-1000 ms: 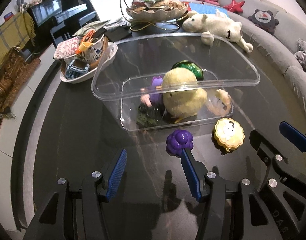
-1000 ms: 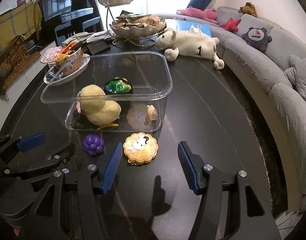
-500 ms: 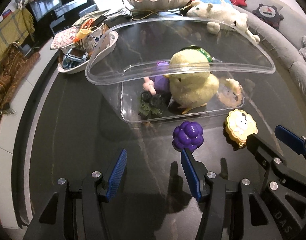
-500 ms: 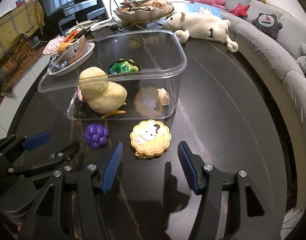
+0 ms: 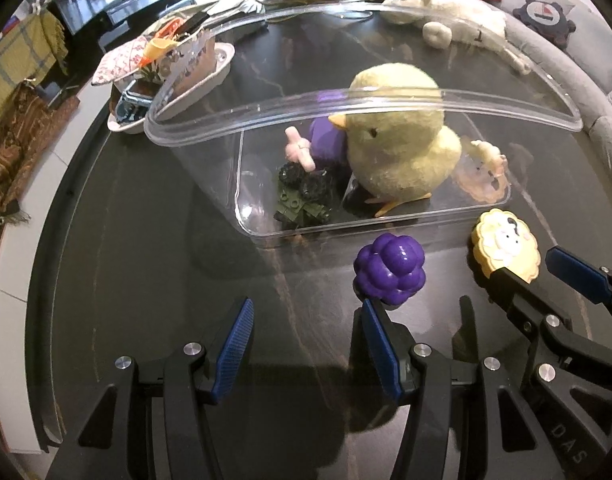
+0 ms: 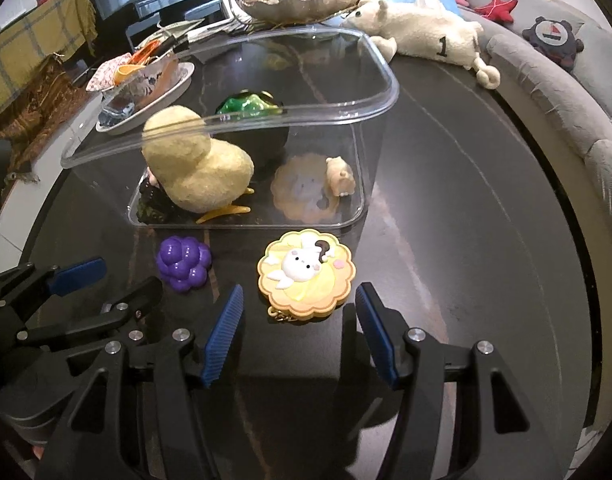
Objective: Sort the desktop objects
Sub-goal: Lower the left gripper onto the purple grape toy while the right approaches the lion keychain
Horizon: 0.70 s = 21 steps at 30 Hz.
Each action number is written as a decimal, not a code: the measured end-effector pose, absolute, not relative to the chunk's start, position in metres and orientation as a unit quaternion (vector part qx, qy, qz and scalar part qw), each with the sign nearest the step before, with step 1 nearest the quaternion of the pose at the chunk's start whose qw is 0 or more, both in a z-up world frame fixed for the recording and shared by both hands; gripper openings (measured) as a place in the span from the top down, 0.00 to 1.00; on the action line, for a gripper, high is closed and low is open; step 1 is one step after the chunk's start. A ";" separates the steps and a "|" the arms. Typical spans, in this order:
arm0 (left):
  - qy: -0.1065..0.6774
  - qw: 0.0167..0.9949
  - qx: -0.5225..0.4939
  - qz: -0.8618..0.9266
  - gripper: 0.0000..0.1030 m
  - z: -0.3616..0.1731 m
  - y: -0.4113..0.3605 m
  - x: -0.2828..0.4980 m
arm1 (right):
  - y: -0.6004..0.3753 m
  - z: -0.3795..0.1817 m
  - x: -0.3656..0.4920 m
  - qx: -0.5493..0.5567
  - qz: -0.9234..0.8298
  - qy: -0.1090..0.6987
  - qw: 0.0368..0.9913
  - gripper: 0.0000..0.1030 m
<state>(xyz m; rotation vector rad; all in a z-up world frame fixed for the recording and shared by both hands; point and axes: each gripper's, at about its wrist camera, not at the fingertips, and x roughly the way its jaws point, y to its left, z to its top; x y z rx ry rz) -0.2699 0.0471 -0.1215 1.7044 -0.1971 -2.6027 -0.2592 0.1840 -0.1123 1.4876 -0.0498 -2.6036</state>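
Both grippers have dropped closer to the two toys left outside the bin (image 6: pixel 370 148).

Taking the bin as landmark, left to right: the left gripper (image 5: pixel 306 334) hangs in front of the bin's left half, jaws partly open and empty, its right finger's tip just at the purple grape (image 5: pixel 390 274), which lies just before the front wall. The right gripper (image 6: pixel 300 330) sits in front of the bin's right half, jaws partly open and empty, with the yellow badge (image 6: pixel 306 276) just ahead of its gap. Risks, as I judge them: the left finger may knock the round grape away instead of straddling it; the flat badge may slip from the pads on the dark table (image 6: pixel 466 208); the two grippers, close together, may collide.
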 end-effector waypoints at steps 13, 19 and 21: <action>-0.058 0.007 0.545 -0.836 0.49 -0.123 0.048 -0.275 | 0.181 -0.124 -0.270 0.505 -0.860 0.008 0.070 0.46; -0.053 -0.002 0.545 -0.837 0.49 -0.123 0.047 -0.276 | 0.181 -0.126 -0.273 0.504 -0.861 0.013 0.073 0.46; -0.051 -0.004 0.545 -0.837 0.49 -0.122 0.046 -0.276 | 0.181 -0.126 -0.273 0.503 -0.861 0.015 0.074 0.46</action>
